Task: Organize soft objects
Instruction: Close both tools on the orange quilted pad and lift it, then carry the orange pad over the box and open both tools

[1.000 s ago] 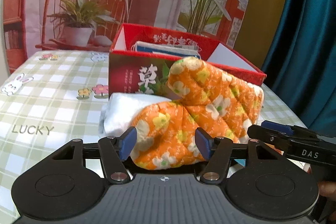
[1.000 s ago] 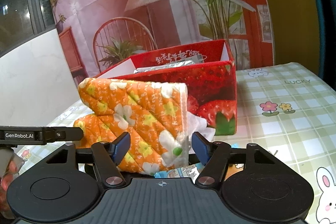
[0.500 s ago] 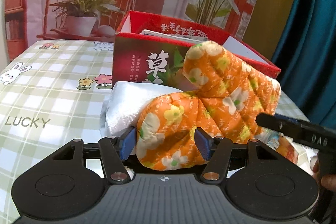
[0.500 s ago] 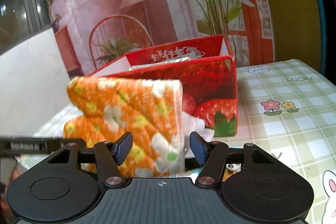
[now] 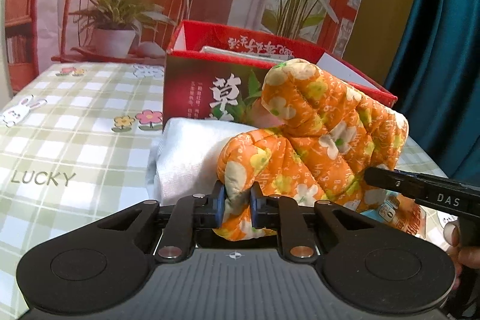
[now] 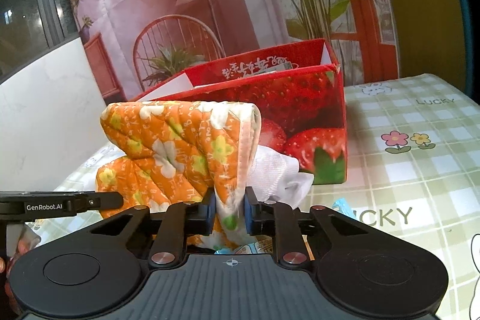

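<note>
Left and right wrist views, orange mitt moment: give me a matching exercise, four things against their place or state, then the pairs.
Things:
1. orange floral mitt
2. white cloth
3. red strawberry box
4. snack packet

Places or states:
A. stands open-topped behind the soft things
B. pinched by both the left gripper and the right gripper
C. lies folded beside the mitt, in front of the box
D. partly hidden under the mitt's edge

Pairs: 1-B, 2-C, 3-A, 4-D
</note>
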